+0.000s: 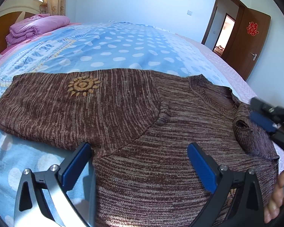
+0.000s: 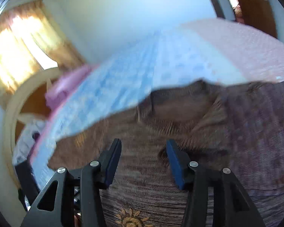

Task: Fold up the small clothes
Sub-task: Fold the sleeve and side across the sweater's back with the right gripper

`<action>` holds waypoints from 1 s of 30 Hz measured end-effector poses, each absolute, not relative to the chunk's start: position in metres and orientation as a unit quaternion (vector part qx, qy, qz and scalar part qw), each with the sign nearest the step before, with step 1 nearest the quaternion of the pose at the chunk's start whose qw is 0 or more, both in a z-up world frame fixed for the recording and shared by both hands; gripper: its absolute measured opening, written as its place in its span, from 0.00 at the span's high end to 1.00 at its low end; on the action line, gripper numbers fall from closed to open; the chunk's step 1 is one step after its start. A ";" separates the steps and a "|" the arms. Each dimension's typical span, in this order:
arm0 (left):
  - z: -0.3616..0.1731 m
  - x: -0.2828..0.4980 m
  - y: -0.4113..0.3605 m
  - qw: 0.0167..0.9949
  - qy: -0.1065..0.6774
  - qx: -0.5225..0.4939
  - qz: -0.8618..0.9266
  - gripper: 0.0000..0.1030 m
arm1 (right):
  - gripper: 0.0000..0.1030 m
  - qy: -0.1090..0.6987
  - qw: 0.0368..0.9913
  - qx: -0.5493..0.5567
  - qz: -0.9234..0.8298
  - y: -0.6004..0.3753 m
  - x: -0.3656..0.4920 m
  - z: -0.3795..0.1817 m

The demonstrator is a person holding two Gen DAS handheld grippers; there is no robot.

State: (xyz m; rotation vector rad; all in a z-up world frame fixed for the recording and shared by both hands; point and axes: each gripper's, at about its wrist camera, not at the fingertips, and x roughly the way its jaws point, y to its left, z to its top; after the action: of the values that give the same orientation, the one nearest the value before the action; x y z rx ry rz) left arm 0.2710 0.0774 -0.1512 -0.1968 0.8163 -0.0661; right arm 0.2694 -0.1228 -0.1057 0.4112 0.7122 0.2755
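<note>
A brown knitted sweater (image 1: 123, 113) with an orange sun patch (image 1: 83, 86) lies flat on the bed, one sleeve folded across its body. My left gripper (image 1: 140, 155) is open and empty, low over the sweater's near edge. My right gripper (image 1: 263, 117) shows at the right edge beside the sleeve cuff (image 1: 242, 130). In the blurred right wrist view the right gripper (image 2: 143, 151) is open and empty above the sweater (image 2: 142, 189), near the collar (image 2: 179, 109).
The bed has a blue dotted sheet (image 1: 123, 47). A folded pink quilt (image 1: 36, 28) lies by the wooden headboard (image 1: 1, 30). A brown door (image 1: 250, 41) stands open at the right. A hand (image 1: 276, 194) holds the right gripper's handle.
</note>
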 end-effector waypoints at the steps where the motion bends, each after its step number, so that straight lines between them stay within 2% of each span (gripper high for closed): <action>1: -0.151 0.271 0.077 0.913 0.396 -0.095 -0.032 0.00 | 0.55 0.339 0.915 0.190 0.104 -0.130 0.266 -0.102; 2: -0.151 0.271 0.077 0.913 0.396 -0.095 -0.032 0.00 | 0.62 0.343 0.919 0.179 0.080 -0.136 0.266 -0.102; 3: -0.151 0.271 0.077 0.913 0.396 -0.095 -0.032 0.00 | 0.79 0.352 0.919 0.166 0.060 -0.140 0.267 -0.105; 4: -0.151 0.271 0.077 0.913 0.396 -0.095 -0.032 0.00 | 0.83 0.361 0.918 0.157 0.044 -0.143 0.269 -0.109; 10: -0.151 0.271 0.077 0.913 0.396 -0.096 -0.032 0.00 | 0.83 0.408 0.890 0.199 -0.030 -0.167 0.291 -0.140; 13: -0.151 0.271 0.077 0.913 0.396 -0.096 -0.032 0.00 | 0.83 0.405 0.895 0.183 -0.033 -0.161 0.304 -0.138; 18: -0.151 0.271 0.077 0.913 0.396 -0.096 -0.032 0.00 | 0.80 0.429 0.869 0.232 0.085 -0.143 0.353 -0.143; 20: -0.152 0.271 0.077 0.913 0.396 -0.097 -0.032 0.00 | 0.80 0.404 0.838 0.314 0.190 -0.148 0.360 -0.140; 21: -0.152 0.272 0.077 0.913 0.396 -0.097 -0.033 0.00 | 0.80 0.388 0.841 0.321 0.196 -0.152 0.356 -0.135; 25: -0.152 0.272 0.077 0.913 0.395 -0.098 -0.034 0.00 | 0.80 0.384 0.885 0.229 0.130 -0.151 0.331 -0.120; 30: -0.152 0.273 0.078 0.913 0.394 -0.099 -0.035 0.00 | 0.80 0.425 0.877 0.188 0.120 -0.138 0.293 -0.142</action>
State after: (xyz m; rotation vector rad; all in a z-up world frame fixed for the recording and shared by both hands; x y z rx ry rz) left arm 0.2726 0.0782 -0.1520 -0.2049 0.8124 -0.0721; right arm 0.2931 -0.1382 -0.1416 0.3917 0.8864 0.2494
